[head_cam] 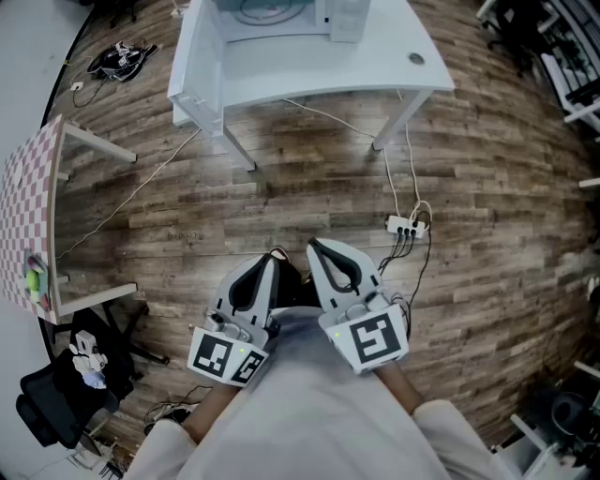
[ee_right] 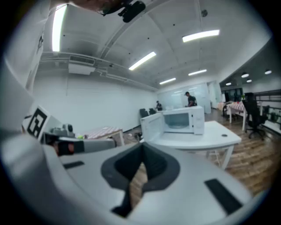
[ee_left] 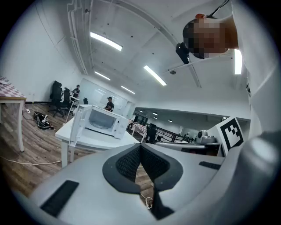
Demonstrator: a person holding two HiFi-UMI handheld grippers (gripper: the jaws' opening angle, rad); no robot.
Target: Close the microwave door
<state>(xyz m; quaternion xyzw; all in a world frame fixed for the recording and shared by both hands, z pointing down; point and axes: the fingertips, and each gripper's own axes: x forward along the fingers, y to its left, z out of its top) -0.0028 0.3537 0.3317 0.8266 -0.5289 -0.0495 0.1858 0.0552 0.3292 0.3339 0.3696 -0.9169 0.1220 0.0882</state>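
A white microwave (head_cam: 281,14) stands on a white table (head_cam: 319,70) at the far top of the head view. Its door (head_cam: 197,66) hangs open to the left, past the table's edge. The left gripper view shows the microwave (ee_left: 103,122) far ahead with its door (ee_left: 78,124) swung out. The right gripper view shows the microwave (ee_right: 182,121) and its open door (ee_right: 151,126) too. My left gripper (head_cam: 275,255) and right gripper (head_cam: 314,246) are held side by side close to my body, well short of the table. Both are shut with nothing in them.
A pink checkered table (head_cam: 28,206) stands at the left. A power strip (head_cam: 403,225) with cables lies on the wooden floor between me and the white table. A black chair (head_cam: 56,394) is at the lower left. A dark bag (head_cam: 122,58) lies at the far left.
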